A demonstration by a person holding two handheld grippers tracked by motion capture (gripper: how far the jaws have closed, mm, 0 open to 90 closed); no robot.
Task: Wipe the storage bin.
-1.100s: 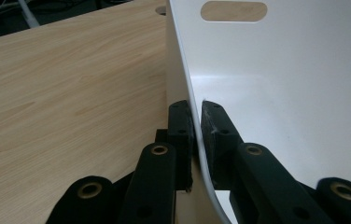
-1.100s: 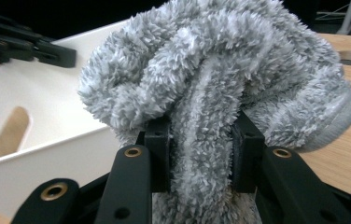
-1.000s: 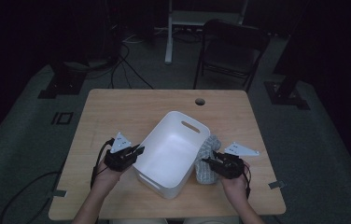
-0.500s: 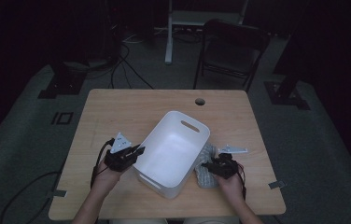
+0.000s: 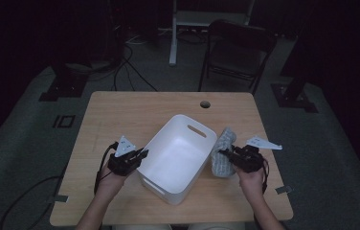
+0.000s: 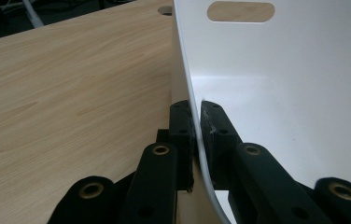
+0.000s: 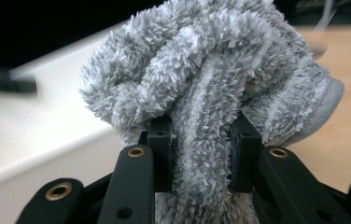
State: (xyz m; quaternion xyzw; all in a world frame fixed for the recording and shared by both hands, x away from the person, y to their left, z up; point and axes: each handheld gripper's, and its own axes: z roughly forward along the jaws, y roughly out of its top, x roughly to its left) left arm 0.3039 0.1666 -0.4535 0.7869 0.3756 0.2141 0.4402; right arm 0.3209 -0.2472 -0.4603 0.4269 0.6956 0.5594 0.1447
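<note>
Jaws clamped on both sides: the left gripper (image 5: 140, 155) pinches the white tub's (image 5: 180, 153) rim, the right gripper (image 5: 225, 154) has just tightened on a fluffy grey sock (image 7: 211, 84).
Tub sits mid-surface (image 5: 120, 115); the sock seems lifted just beside its right wall.
</note>
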